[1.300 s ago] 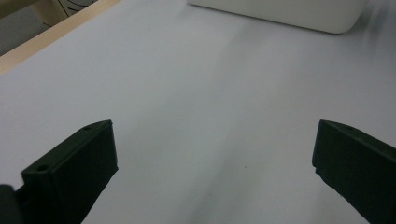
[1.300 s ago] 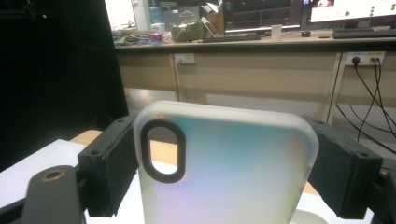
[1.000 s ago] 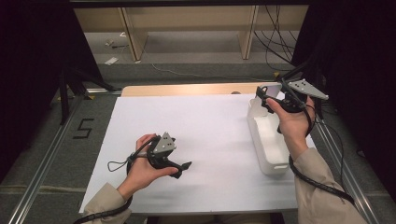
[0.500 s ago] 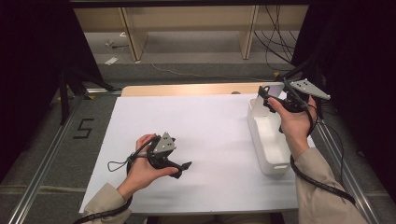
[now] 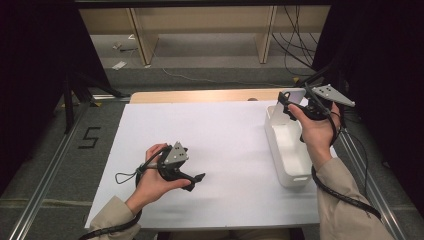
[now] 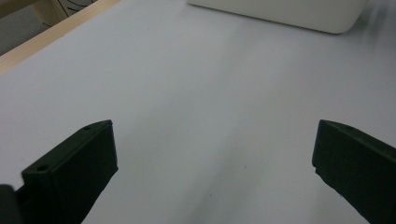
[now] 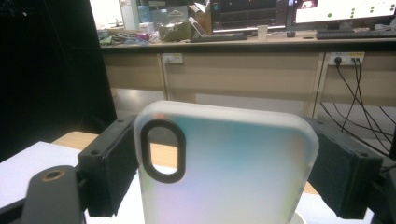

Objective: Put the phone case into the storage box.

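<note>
The right hand-held gripper [image 5: 295, 102] grips a frosted phone case [image 7: 224, 168] upright, directly above the white bin's [image 5: 287, 150] far end; the left hand-held gripper [image 6: 212, 172] rests released, well apart from the bin.

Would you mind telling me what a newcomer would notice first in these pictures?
The frosted phone case clamped between the right gripper jaws, held above the far end of the white bin. Next, the left gripper, open, low over the white table.
</note>
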A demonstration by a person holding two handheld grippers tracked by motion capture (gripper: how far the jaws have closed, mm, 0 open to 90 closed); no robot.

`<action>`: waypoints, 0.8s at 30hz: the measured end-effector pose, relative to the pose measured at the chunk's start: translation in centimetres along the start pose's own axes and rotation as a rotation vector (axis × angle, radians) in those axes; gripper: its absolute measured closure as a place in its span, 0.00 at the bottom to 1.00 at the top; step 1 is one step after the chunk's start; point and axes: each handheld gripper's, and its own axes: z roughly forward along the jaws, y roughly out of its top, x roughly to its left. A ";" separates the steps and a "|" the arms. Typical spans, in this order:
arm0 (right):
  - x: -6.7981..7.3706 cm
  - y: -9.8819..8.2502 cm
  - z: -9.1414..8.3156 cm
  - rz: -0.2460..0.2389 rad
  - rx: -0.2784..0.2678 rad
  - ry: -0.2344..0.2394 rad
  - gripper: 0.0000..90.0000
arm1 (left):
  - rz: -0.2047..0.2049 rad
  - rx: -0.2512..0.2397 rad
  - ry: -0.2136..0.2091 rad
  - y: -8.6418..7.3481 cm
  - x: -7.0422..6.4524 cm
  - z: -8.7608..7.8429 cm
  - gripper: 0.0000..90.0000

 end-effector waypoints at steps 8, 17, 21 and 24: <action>-0.2 0.0 0.0 0.001 0.000 -0.004 0.20 | 0.000 0.000 0.000 0.0 0.0 0.0 0.00; -0.3 0.0 0.0 0.001 0.001 -0.011 0.20 | -0.002 0.000 -0.001 0.0 0.0 0.0 0.00; -0.3 -0.1 0.0 -0.001 0.002 -0.013 0.20 | -0.002 0.000 -0.001 0.0 0.0 0.0 0.00; -0.4 -0.1 0.0 0.002 0.002 -0.015 0.20 | 0.000 0.000 0.000 0.0 0.0 0.0 0.00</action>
